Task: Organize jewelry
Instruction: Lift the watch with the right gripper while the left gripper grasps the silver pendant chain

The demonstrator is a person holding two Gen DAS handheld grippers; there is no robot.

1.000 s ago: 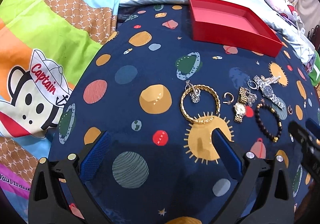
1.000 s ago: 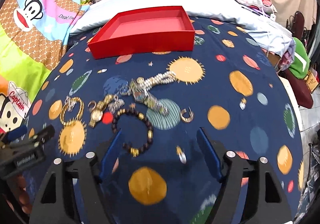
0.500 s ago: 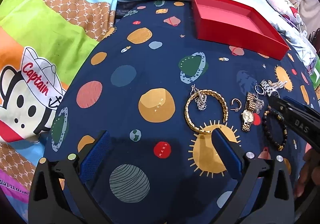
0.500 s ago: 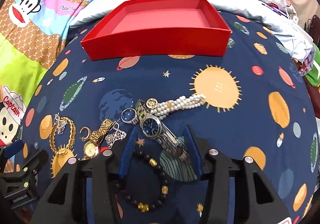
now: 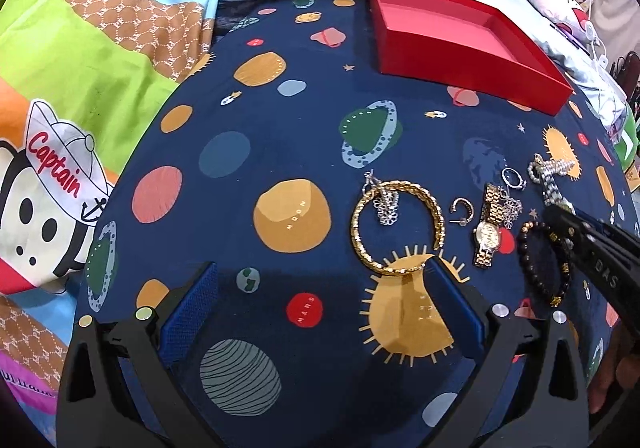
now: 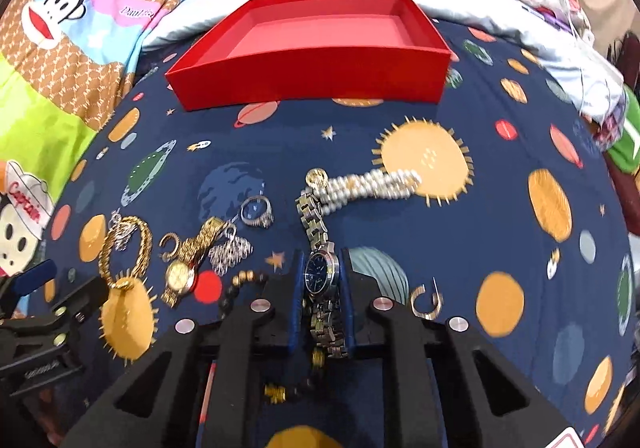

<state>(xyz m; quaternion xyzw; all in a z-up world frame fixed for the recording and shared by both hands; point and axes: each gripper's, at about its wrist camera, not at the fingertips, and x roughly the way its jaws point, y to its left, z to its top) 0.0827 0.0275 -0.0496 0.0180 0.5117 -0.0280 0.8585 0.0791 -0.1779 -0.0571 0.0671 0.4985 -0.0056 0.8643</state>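
Right gripper (image 6: 320,288), pointed steeply down at a bed (image 6: 500,232) covered by a navy planet-print sheet: its blue fingers (image 6: 298,300) have just been closing and now press on either side of the silver watch (image 6: 320,276) with the dark blue dial, the case lying between the pads and the metal band running forward beyond the tips and back toward the camera. Just ahead of the tips, the band's far end touches a pearl bracelet (image 6: 372,184). To the left of the fingers lie a silver ring (image 6: 258,210), a gold watch (image 6: 180,272), a silver chain piece (image 6: 230,250), a gold hoop earring (image 6: 170,244) and a gold chain bracelet (image 6: 128,248); a dark bead bracelet (image 6: 240,284) is partly hidden under the left finger. A second gold hoop earring (image 6: 426,302) lies just right of the fingers. An open red tray (image 6: 312,76) sits well ahead, with nothing visible in it. Left gripper (image 5: 320,308): fingers wide apart over the sheet, nothing between them, the right tip just beside the gold chain bracelet (image 5: 396,228)
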